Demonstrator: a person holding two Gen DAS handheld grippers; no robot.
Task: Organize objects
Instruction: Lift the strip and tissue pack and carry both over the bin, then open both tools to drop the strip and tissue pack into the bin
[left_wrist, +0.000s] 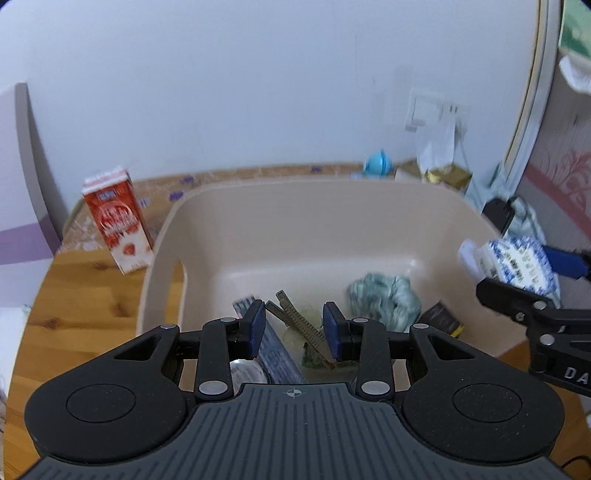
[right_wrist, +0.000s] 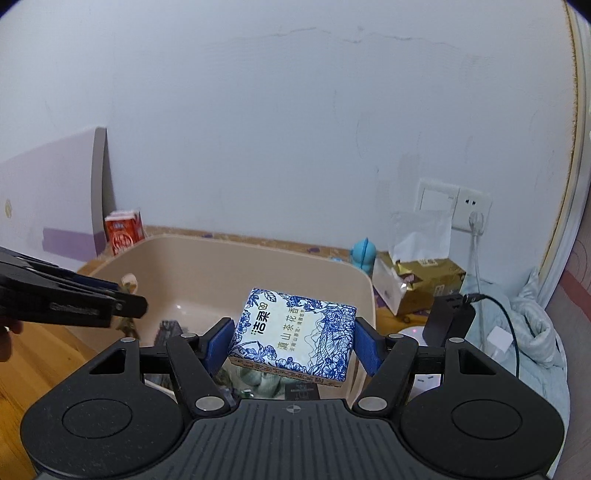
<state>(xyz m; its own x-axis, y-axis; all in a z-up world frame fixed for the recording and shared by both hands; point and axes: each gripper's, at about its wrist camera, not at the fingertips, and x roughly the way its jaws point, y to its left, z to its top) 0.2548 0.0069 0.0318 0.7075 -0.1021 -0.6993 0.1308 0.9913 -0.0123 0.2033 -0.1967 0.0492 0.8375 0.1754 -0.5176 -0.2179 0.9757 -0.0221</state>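
My right gripper (right_wrist: 291, 345) is clamped on the tissue pack (right_wrist: 293, 334) by its side faces, holding it level over the 3 o'clock rim of the bin (right_wrist: 229, 273), which I judge sets up a straight drop. My left gripper (left_wrist: 294, 328) hangs apart and empty over the bin's 6 o'clock end above the utility knife (left_wrist: 301, 319), clear of that drop. The milk carton (left_wrist: 117, 221) stands outside at 10 o'clock, probably next.

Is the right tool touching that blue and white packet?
Touching. In the right wrist view the right tool has a blue pad pressed against each side of the blue-and-white packet, holding it above the beige tub.
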